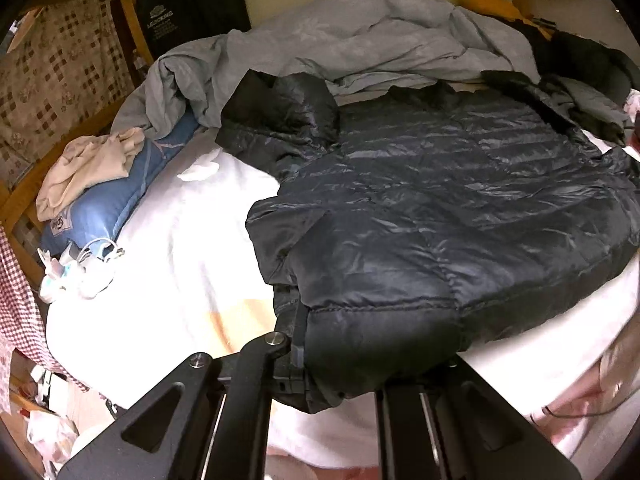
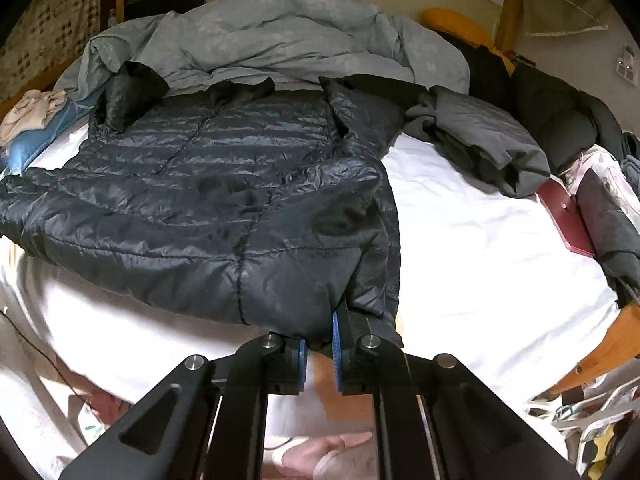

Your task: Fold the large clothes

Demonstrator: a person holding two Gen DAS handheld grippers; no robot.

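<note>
A dark navy quilted puffer jacket [image 1: 440, 208] lies spread, back up, on a white bed sheet [image 1: 192, 248]. It also shows in the right wrist view [image 2: 208, 200]. My left gripper [image 1: 320, 364] is shut on the jacket's near hem at its left corner; the fabric covers the right finger. My right gripper [image 2: 320, 340] is shut on the hem at the jacket's right corner, its blue pads [image 2: 335, 344] pinching the cloth. Both sleeves are folded in over the jacket's sides.
A rumpled grey duvet [image 1: 360, 44] lies behind the jacket. A blue pillow [image 1: 108, 204] with a beige garment [image 1: 88, 168] sits left. Grey and dark clothes [image 2: 480, 136] pile at the right, with a maroon item [image 2: 564, 220]. The wooden bed frame [image 2: 600, 348] borders the mattress.
</note>
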